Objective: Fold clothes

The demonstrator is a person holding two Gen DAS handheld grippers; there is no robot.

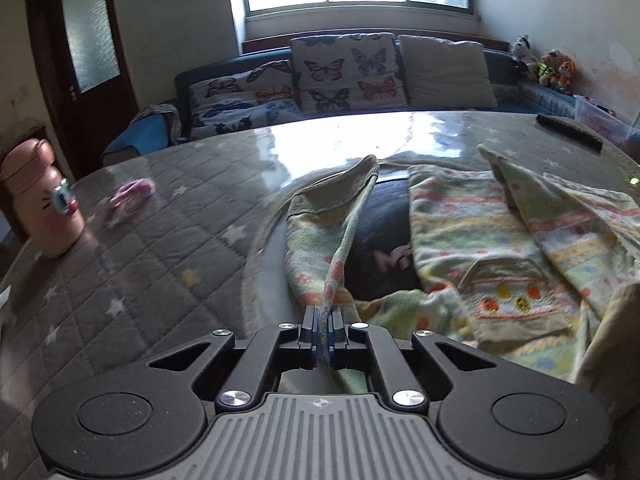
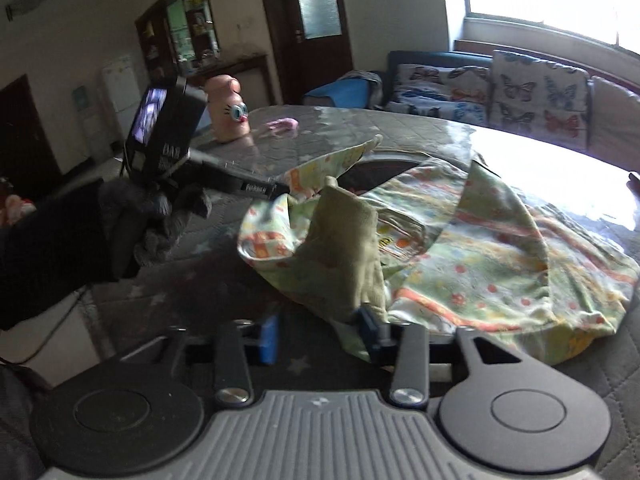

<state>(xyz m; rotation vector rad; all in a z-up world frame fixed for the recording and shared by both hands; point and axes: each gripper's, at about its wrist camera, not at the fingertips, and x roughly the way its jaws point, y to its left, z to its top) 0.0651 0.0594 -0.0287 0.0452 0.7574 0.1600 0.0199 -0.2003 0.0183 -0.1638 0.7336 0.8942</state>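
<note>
While the patterned child's garment (image 1: 472, 240) lay rumpled across the quilted table (image 1: 152, 216), its green-cuffed sleeve (image 1: 340, 216) was pinched tight in the left claw (image 1: 325, 332), pads pressed together on a thin ridge of cloth. From the right wrist view, the right claw (image 2: 320, 332) was seen spread wide, one blue pad (image 2: 269, 336) bare and the other touching a raised olive fold (image 2: 344, 240) without gripping it. The left gripper (image 2: 244, 188) was seen there too, held in a gloved hand (image 2: 160, 216), biting the sleeve edge. Trouble was judged likely from that slim left pinch: a sharp pull could have slipped the cloth free. With the right claw open, the fold could have flopped back, and any drag could have bunched the garment. A pink cartoon bottle (image 1: 44, 208) and a small pink item (image 1: 134, 192) stood well apart.
</note>
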